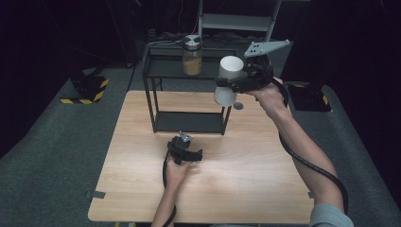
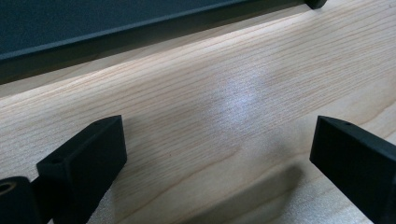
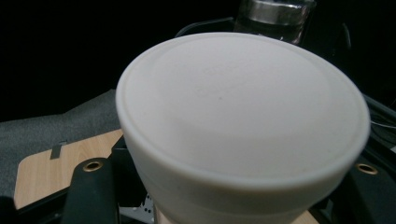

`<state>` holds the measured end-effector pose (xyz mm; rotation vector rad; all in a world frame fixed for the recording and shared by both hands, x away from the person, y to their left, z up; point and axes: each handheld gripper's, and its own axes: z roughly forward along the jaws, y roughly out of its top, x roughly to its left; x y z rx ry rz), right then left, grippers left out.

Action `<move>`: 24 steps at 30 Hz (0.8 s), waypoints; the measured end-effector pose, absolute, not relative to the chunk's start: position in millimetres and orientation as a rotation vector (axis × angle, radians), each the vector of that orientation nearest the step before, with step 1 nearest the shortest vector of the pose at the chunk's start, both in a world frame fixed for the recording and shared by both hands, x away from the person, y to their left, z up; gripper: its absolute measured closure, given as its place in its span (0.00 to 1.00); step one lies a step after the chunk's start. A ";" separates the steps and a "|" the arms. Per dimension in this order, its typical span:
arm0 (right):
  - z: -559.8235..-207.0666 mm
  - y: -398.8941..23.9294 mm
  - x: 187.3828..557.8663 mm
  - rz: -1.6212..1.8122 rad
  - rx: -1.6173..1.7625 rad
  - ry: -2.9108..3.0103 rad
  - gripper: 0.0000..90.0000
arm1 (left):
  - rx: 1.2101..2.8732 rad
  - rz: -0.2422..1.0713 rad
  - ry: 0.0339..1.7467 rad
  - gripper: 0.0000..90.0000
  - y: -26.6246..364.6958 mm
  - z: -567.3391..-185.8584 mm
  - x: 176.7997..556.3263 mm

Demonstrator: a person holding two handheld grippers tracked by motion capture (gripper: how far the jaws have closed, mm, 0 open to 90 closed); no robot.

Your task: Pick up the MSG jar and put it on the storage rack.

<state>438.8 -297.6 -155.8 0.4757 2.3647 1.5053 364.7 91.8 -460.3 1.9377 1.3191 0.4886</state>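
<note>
My right tool (image 1: pixel 232 84) is clamped on the white cup (image 1: pixel 229 75), axis upright, w/ the shelf rack's top tier (image 1: pixel 163 69) at 9 o'clock. Left tool (image 1: pixel 185 152): jaws apart, idle on worktop (image 1: pixel 246 165).

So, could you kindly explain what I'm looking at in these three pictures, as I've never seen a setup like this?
There is no robot here: a person holds a pair of hand-held tongs in each hand, and each pair carries its own small camera. The high view looks down on a wooden table from above the person's side. On it stands a black two-level shelf, with a jar of yellowish contents on its upper level.

The left tongs rest low over the table in front of the shelf; their own view shows the two black jaws apart with bare wood between them.

The right tongs are raised beside the shelf's upper level and shut on a white container. Their own view looks at its round white lid from close up.
</note>
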 end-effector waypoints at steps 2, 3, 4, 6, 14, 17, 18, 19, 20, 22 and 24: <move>-152.9 -295.7 441.3 1.504 0.483 2.360 0.39 | 1.937 0.488 1.318 0.04 92.0 -460.4 364.8; -151.1 -294.2 442.7 1.501 0.490 2.356 0.39 | 1.937 0.487 1.319 0.04 92.0 -460.4 364.8; -149.5 -292.8 444.1 1.496 0.493 2.356 0.39 | 1.937 0.487 1.318 0.04 92.2 -460.4 364.8; -145.6 -288.4 447.6 1.480 0.509 2.350 0.39 | 1.937 0.487 1.318 0.04 92.2 -460.3 364.8; -137.6 -280.5 460.8 1.457 0.568 2.339 0.39 | 1.942 0.489 1.318 0.04 91.7 -459.8 364.9; -135.9 -278.9 464.1 1.456 0.583 2.333 0.39 | 1.943 0.490 1.318 0.04 91.6 -459.8 365.0; -134.3 -277.2 466.3 1.451 0.592 2.329 0.39 | 1.943 0.490 1.318 0.04 91.6 -459.8 364.9; -134.3 -277.2 466.3 1.451 0.592 2.329 0.39 | 1.943 0.490 1.318 0.04 91.6 -459.8 364.9; -132.4 -274.5 468.4 1.440 0.604 2.323 0.39 | 1.942 0.488 1.317 0.04 91.8 -459.9 365.0; -131.8 -273.4 469.7 1.439 0.610 2.319 0.39 | 1.943 0.488 1.317 0.04 91.9 -459.8 365.0; -130.7 -271.5 473.0 1.437 0.626 2.314 0.39 | 1.944 0.488 1.316 0.04 92.0 -459.7 365.1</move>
